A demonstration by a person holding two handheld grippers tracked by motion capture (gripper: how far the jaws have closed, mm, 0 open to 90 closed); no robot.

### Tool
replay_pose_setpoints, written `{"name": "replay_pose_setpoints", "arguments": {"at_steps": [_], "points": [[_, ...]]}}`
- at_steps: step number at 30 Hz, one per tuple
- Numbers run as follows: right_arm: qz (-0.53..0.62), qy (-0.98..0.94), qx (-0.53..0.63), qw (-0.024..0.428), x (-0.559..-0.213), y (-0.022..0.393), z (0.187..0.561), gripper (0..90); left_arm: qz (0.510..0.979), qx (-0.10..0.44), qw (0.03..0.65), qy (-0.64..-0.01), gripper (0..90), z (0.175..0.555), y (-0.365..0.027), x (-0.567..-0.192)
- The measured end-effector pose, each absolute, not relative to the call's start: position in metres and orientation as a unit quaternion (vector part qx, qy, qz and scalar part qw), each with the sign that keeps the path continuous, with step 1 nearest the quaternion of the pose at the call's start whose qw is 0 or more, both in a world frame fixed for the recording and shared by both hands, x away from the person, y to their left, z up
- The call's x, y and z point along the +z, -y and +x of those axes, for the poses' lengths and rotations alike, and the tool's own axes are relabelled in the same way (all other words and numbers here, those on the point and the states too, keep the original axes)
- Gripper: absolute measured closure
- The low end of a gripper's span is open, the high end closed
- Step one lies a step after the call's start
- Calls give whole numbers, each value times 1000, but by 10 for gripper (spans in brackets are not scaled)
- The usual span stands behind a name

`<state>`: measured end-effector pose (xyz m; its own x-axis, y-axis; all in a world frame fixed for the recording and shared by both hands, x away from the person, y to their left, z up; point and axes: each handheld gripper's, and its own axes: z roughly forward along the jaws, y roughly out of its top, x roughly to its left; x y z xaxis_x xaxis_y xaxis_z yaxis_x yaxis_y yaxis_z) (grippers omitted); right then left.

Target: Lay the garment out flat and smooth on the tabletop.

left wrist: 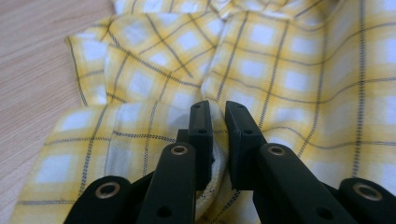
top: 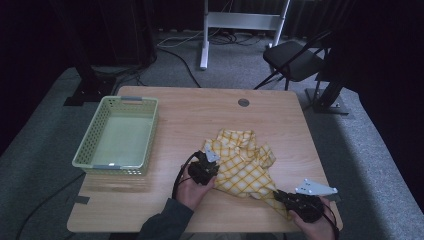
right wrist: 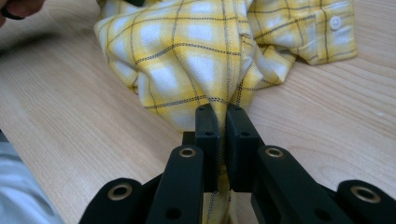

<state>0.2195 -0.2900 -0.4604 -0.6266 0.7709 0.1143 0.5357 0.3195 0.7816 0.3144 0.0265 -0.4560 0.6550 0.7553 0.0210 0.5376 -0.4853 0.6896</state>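
the yellow checked shirt was clamped by the left gripper and the right gripper on the bench; a basket stood well apart.

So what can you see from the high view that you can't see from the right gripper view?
High view alone: the pale green basket on the table's left side, a black chair and white frame on the floor beyond, and the left tongs pinching the shirt's near-left edge.

Right gripper view alone: a close look at the right tongs shut on a bunched fold, plus a white button on a cuff.

Both: the yellow plaid shirt crumpled on the wooden table.
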Motion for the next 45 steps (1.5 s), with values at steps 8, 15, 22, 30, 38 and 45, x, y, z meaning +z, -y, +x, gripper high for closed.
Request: {"name": "replay_pose_setpoints", "arguments": {"at_steps": [8, 15, 22, 30, 38, 45], "points": [[411, -796, 423, 137, -458, 295, 216, 746, 832, 158, 366, -386, 825, 304, -39, -444], [411, -786, 439, 143, -453, 298, 215, 676, 821, 158, 391, -385, 827, 291, -51, -435], [408, -789, 437, 140, -452, 294, 214, 669, 816, 148, 406, -383, 827, 278, -60, -431], [406, -793, 434, 132, -455, 292, 213, 672, 816, 133, 407, -389, 815, 268, -75, -435], [404, -792, 437, 137, -452, 291, 215, 662, 818, 123, 400, -395, 691, 269, -78, -436], [402, -790, 440, 143, -450, 289, 220, 641, 812, 133, 405, -399, 607, 278, -75, -427]]}}
